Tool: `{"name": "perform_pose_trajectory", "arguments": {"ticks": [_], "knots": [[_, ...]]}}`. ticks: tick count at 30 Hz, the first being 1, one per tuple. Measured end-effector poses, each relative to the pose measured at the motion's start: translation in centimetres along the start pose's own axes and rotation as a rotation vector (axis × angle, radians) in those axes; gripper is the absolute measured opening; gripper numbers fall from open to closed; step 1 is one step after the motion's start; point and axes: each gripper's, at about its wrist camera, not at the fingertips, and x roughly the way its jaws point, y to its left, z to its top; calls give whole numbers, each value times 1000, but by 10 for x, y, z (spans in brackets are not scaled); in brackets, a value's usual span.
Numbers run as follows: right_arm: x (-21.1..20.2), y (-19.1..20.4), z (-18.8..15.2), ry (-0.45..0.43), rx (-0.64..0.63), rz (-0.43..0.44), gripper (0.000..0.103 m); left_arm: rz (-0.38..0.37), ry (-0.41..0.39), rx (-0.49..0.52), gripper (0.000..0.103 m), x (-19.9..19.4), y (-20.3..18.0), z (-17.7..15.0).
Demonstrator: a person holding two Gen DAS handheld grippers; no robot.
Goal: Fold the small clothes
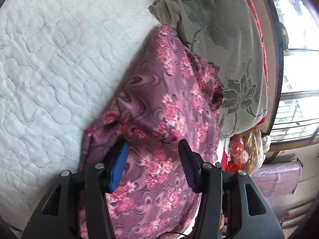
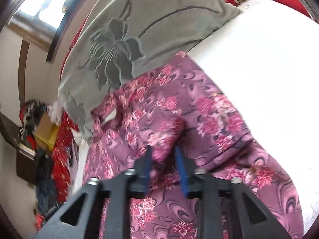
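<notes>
Between both half-open tongs: purple floral garment on white quilt, ungripped.

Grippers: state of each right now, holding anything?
Left gripper: open, over the floral garment, holding nothing.
Right gripper: partly open; a fold of the garment sits between the fingers, grip unclear.

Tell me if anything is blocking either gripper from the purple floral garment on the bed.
Nothing visible blocks either one. The left gripper hangs open right over the purple floral garment, and the right gripper has a raised fold of it between its fingers. The grey pillow only borders the garment's far edge.
</notes>
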Motion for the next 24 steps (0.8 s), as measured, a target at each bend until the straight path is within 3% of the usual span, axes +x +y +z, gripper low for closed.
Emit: {"name": "perform_pose_trajectory", "arguments": {"ticks": [1, 2, 4, 5, 7, 10, 12, 14, 16, 18, 20, 21, 24], "knots": [[-1, -1, 3, -10, 5, 8, 51, -3, -3, 4, 50, 1, -1, -1], [3, -1, 6, -10, 8, 18, 55, -5, -2, 4, 50, 3, -3, -1], [13, 2, 12, 6, 16, 21, 55, -1, 3, 4, 50, 7, -7, 1], [18, 4, 16, 13, 20, 45, 42, 1, 0, 4, 50, 8, -9, 2], [22, 18, 25, 27, -25, 64, 7, -1, -16, 15, 50, 5, -13, 4], [-8, 27, 34, -119, -46, 133, 6, 21, -28, 36, 50, 6, -15, 9], [-18, 22, 42, -179, -17, 129, 6, 56, -22, 29, 50, 11, -11, 11], [-14, 4, 43, -152, 20, 75, 6, 71, 0, -2, 50, 18, -2, 12], [-3, -14, 36, -70, 16, -28, 6, 56, 0, -6, 50, 16, 3, 9], [4, -25, 30, 13, 5, -74, 7, 66, 12, 12, 50, 10, 1, 5], [-8, -22, 28, -6, -12, -101, 13, 45, 21, 57, 50, 2, -8, -3], [-22, -16, 29, -57, -41, -111, 13, 38, 18, 90, 50, -2, -15, -7], [-42, 4, 33, -131, -125, -35, 14, 69, -11, 193, 50, -2, -40, -10]]}}
